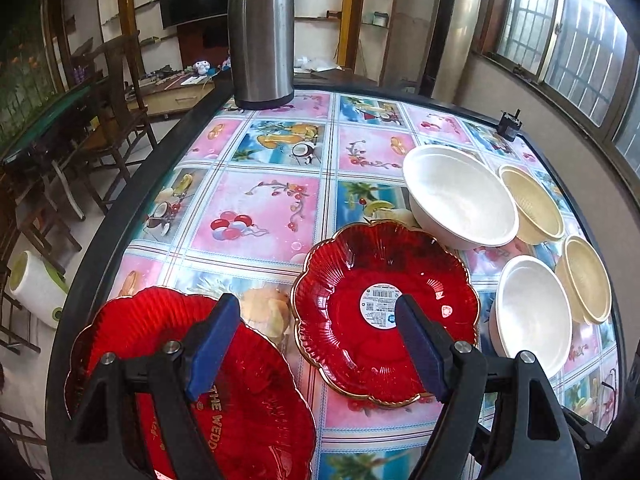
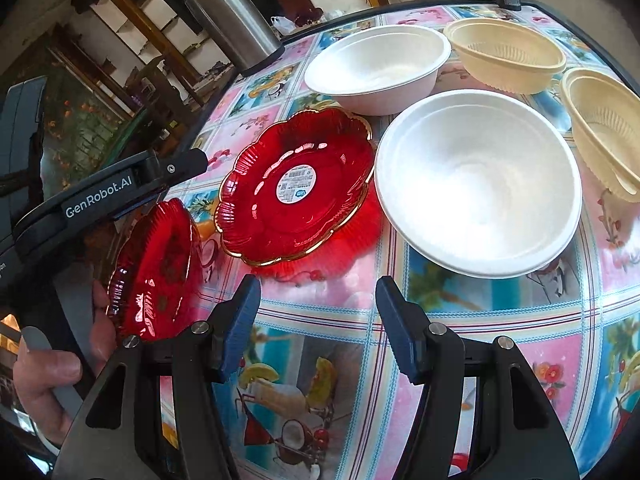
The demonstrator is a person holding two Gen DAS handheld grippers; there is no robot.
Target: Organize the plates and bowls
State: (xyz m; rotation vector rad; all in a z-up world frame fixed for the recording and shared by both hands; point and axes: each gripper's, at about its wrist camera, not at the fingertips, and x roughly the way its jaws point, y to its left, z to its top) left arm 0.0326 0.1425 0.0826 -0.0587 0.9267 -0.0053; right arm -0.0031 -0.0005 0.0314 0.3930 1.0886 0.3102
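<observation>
Table [image 2: 320, 360] w/ fruit-print cloth fills the scene. Far left on it, steel flask [image 1: 260, 36]. Two white bowls [image 2: 480, 184] right of centre, two cream bowls [image 2: 508, 56] far right. Red plate w/ sticker [image 2: 296, 188] sits mid-table; second red plate [image 2: 156, 272] near left edge. Left gripper [image 1: 316, 344] hangs over the plates, jaws apart, nothing in them. Right gripper [image 2: 316, 328] also spread wide, empty, above bare cloth.
</observation>
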